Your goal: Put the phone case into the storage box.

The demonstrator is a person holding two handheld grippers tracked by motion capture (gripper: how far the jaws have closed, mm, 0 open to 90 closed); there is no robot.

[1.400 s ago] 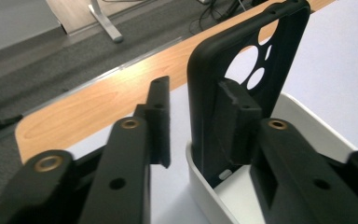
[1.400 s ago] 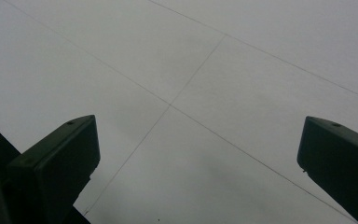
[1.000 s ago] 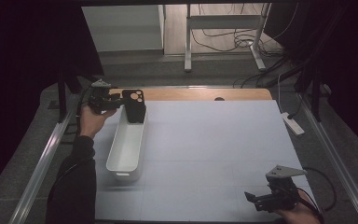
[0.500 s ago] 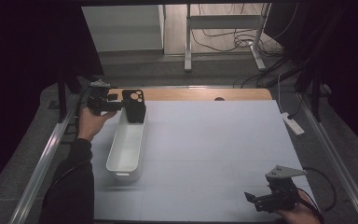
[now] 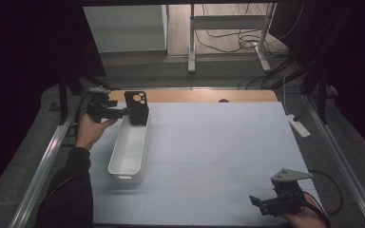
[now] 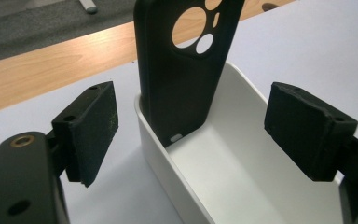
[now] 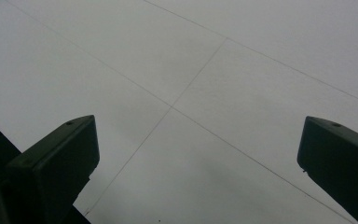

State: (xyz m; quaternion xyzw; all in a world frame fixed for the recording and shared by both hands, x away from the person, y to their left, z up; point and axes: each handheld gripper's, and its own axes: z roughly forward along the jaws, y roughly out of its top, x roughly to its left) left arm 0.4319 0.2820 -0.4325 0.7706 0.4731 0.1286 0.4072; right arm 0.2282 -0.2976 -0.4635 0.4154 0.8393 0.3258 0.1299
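Standing in the white bin (image 6: 242,186), phone case (image 6: 182,70) top cut off — left hand-held gripper (image 6: 191,135) just opened

Around my workspace: table, mat and floor clutter

I see a pale blue-grey mat (image 5: 218,156) with faint seams covering a light wooden tabletop (image 5: 204,96), whose bare strip shows along the far edge. A white power strip (image 5: 298,125) lies just beside the mat's right edge. Beyond, tangled black cables (image 5: 228,38) lie on the floor around a grey metal stand (image 5: 228,28).
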